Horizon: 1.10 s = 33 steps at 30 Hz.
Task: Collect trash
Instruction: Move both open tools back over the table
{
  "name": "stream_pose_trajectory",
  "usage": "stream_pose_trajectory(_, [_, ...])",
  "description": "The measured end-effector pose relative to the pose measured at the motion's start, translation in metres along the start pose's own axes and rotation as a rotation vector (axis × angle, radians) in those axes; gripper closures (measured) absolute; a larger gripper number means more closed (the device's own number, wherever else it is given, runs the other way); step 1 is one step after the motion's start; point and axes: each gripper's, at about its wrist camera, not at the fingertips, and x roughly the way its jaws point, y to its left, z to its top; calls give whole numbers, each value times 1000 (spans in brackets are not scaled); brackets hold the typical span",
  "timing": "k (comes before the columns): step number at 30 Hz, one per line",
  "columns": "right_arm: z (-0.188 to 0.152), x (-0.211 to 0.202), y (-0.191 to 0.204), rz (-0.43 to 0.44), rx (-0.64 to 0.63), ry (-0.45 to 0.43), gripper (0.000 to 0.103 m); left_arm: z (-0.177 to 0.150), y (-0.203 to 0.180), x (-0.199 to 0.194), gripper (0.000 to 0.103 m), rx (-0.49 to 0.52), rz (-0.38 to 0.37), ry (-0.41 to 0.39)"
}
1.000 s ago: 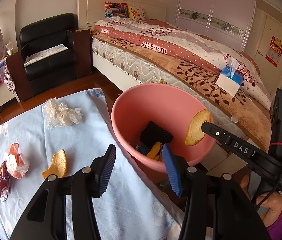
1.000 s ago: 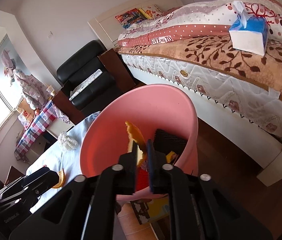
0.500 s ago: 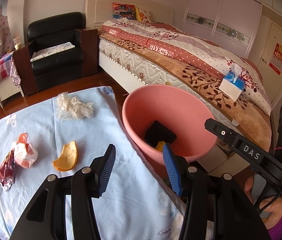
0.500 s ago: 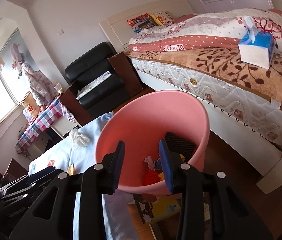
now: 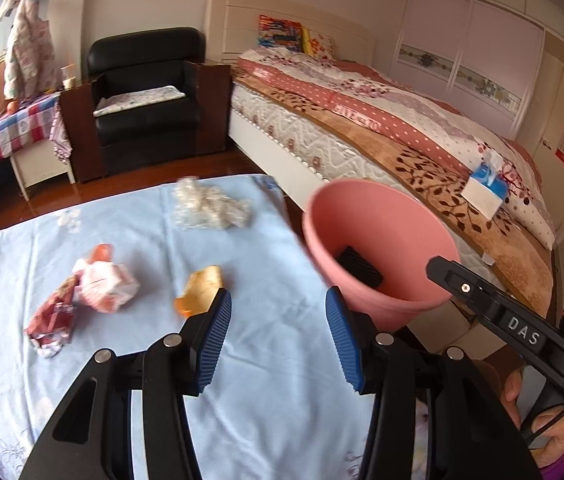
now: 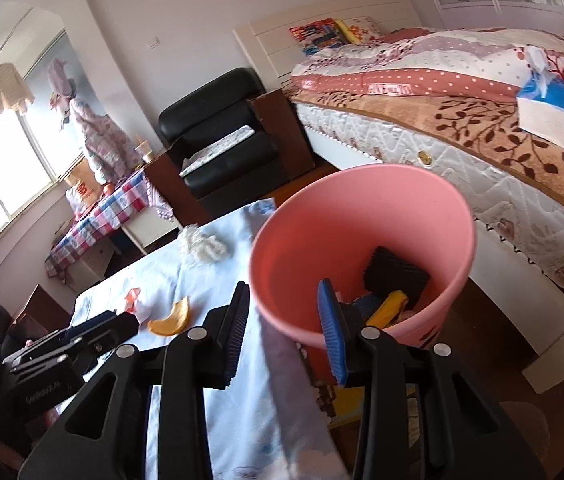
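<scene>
A pink bin (image 5: pixel 377 248) stands beside the table's right edge, with dark and yellow trash inside; it also shows in the right wrist view (image 6: pixel 361 236). On the light blue tablecloth (image 5: pixel 122 360) lie an orange peel (image 5: pixel 200 290), a crumpled red-and-white wrapper (image 5: pixel 94 284) and a wad of clear plastic (image 5: pixel 210 208). My left gripper (image 5: pixel 278 338) is open and empty above the cloth, just short of the peel. My right gripper (image 6: pixel 283 334) is open and empty at the bin's near rim. The peel (image 6: pixel 172 316) lies to its left.
A bed (image 5: pixel 381 136) with a blue tissue box (image 5: pixel 485 192) runs behind the bin. A black armchair (image 5: pixel 146 96) and a checked side table (image 5: pixel 6 132) stand at the back. Wooden floor lies between table and bed.
The right gripper opened and dropped its orange peel into the bin, then pulled back. The left gripper swung left over the table toward the remaining peel.
</scene>
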Motion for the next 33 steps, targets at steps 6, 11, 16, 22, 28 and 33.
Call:
stream_pose_trajectory(6, [-6, 2, 21, 28, -31, 23, 67, -6, 45, -18, 54, -56, 74, -37])
stream_pose_trajectory(11, [-11, 3, 38, 47, -58, 41, 67, -15, 92, -35, 54, -116, 151, -65])
stream_pose_trajectory(16, [-17, 6, 51, 59, -77, 64, 67, -25, 139, -54, 54, -147, 221, -77])
stream_pose_trajectory(22, [-27, 16, 66, 83, -88, 106, 67, -33, 192, -65, 52, -178, 262, -68])
stream_pose_trajectory(28, [-31, 27, 89, 122, -121, 136, 67, -39, 212, -43, 50, -180, 220, -20])
stream_pose_trajectory(33, [-34, 37, 111, 158, -159, 150, 67, -36, 209, -9, 50, -141, 190, 20])
